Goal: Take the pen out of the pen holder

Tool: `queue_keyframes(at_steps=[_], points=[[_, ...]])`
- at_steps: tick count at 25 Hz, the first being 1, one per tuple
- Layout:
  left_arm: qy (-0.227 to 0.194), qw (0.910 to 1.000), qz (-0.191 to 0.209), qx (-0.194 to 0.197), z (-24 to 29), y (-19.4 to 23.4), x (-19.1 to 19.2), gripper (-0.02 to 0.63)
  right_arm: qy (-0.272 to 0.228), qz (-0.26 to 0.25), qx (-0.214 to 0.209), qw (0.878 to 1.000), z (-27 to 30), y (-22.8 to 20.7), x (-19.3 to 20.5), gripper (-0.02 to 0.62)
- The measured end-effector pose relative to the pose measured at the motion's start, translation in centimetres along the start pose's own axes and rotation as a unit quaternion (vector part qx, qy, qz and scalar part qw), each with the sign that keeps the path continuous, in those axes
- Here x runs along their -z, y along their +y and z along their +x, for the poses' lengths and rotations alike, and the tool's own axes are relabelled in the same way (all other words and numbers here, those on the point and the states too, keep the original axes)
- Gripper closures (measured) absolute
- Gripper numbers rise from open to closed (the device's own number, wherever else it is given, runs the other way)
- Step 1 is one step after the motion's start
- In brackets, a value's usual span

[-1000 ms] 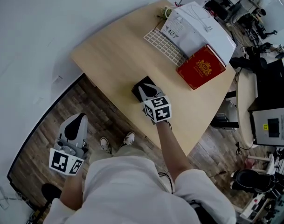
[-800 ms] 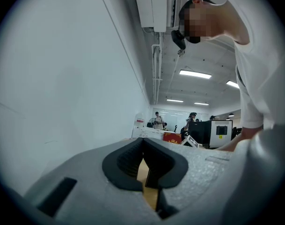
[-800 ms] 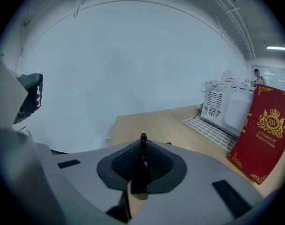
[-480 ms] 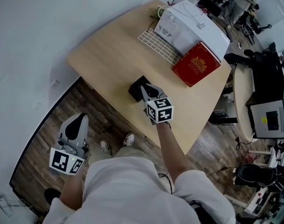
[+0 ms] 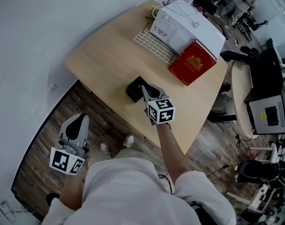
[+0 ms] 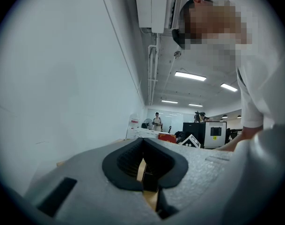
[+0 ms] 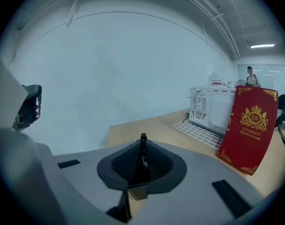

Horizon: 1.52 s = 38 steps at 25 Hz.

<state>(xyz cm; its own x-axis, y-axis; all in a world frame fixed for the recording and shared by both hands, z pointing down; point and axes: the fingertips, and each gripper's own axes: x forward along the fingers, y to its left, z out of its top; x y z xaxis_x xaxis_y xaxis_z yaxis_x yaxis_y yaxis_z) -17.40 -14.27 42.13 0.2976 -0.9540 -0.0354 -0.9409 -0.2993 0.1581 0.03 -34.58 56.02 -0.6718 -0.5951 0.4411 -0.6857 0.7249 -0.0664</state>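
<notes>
The black pen holder [image 5: 134,89] stands on the wooden table [image 5: 105,55] close to its near edge. My right gripper [image 5: 145,90] hovers just right of and above it. In the right gripper view a thin black pen [image 7: 143,150] stands upright between the pads, and the right gripper [image 7: 143,162] is shut on it. My left gripper [image 5: 77,122] hangs low at the left over the floor, away from the table. Its pads [image 6: 128,159] sit close together with nothing between them.
At the far end of the table a red book [image 5: 191,62] leans against a white appliance [image 5: 186,25], with a white grid rack [image 5: 154,43] beside it. A round table [image 5: 240,97] and office gear stand to the right. Wooden floor lies below the table's near edge.
My right gripper has lifted and drifted slightly right with the pen, so more of the pen holder shows beside it. The left gripper has stayed put.
</notes>
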Motion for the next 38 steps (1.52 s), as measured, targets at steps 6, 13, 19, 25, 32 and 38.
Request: queue_keyframes(at_steps=[6,13,19,25,32,38], points=[[-0.011,0.9998,0.004,0.014,1.0,-0.4,-0.8,0.591,-0.029,-0.001,0.005,1.000,-1.7,-0.3,-2.6,0.565],[-0.029,0.9991,0.012,0.030,2.3,-0.6,-2.2,0.591,-0.062,-0.001,0.005,0.998,-4.4,-0.1,-5.9,0.565],[-0.041,0.9978,0.017,0.049,3.1,-1.0,-3.1,0.591,-0.083,0.001,0.014,0.996,-6.0,0.2,-7.4,0.565],[-0.047,0.9967,0.024,0.063,3.2,-1.1,-4.0,0.591,-0.089,0.016,0.025,0.996,-6.7,0.4,-7.5,0.565],[-0.062,0.9952,0.033,0.069,2.9,-0.2,-6.0,0.591,-0.111,0.024,0.035,0.993,-9.1,0.6,-9.4,0.565],[-0.071,0.9943,0.038,0.070,2.9,0.5,-6.9,0.591,-0.140,0.024,0.044,0.989,-12.3,0.6,-11.5,0.565]])
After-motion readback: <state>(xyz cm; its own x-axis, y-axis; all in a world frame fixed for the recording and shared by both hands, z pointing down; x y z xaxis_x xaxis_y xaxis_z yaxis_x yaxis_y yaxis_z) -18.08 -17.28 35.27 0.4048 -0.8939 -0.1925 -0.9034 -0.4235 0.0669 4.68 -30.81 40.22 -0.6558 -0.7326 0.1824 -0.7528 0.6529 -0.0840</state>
